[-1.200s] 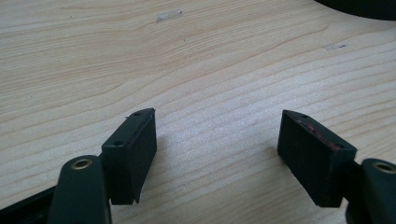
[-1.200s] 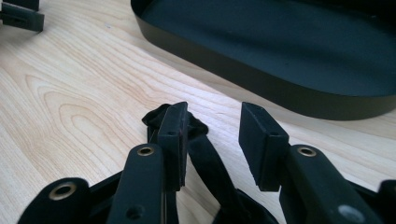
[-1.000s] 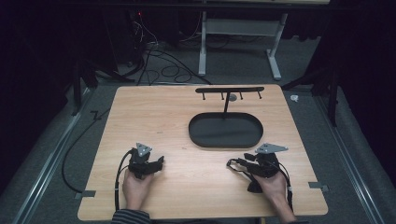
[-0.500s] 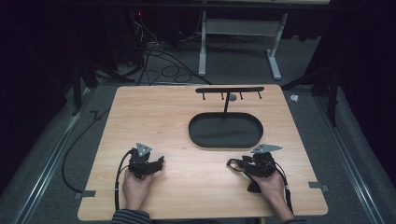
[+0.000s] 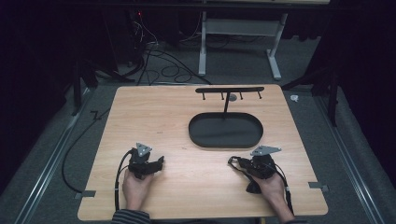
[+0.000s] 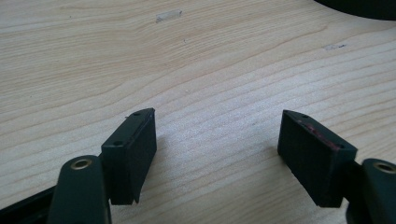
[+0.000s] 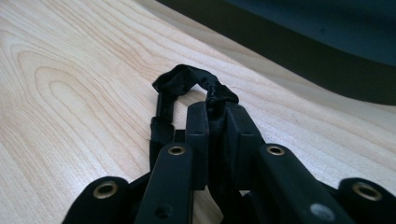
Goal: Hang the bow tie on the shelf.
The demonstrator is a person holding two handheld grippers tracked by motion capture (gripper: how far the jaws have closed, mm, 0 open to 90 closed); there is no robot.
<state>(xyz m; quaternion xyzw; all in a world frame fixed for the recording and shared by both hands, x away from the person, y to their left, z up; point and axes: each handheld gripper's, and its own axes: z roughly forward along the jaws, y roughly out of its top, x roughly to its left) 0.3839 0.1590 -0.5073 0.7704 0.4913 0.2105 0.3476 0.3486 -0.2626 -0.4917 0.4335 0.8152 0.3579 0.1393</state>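
On the light wooden table (image 5: 187, 121), the left gripper (image 6: 217, 151) rests at about 7 o'clock with its jaws wide apart over bare wood, while the right gripper (image 7: 217, 109) sits at about 5 o'clock, jaws clamped together on a black fabric strap (image 7: 187, 79) that loops out past their tips. A black oval tray (image 5: 225, 131) with an upright T-shaped hook rack (image 5: 229, 91) stands at about 1 o'clock from the table's middle, just beyond the right gripper
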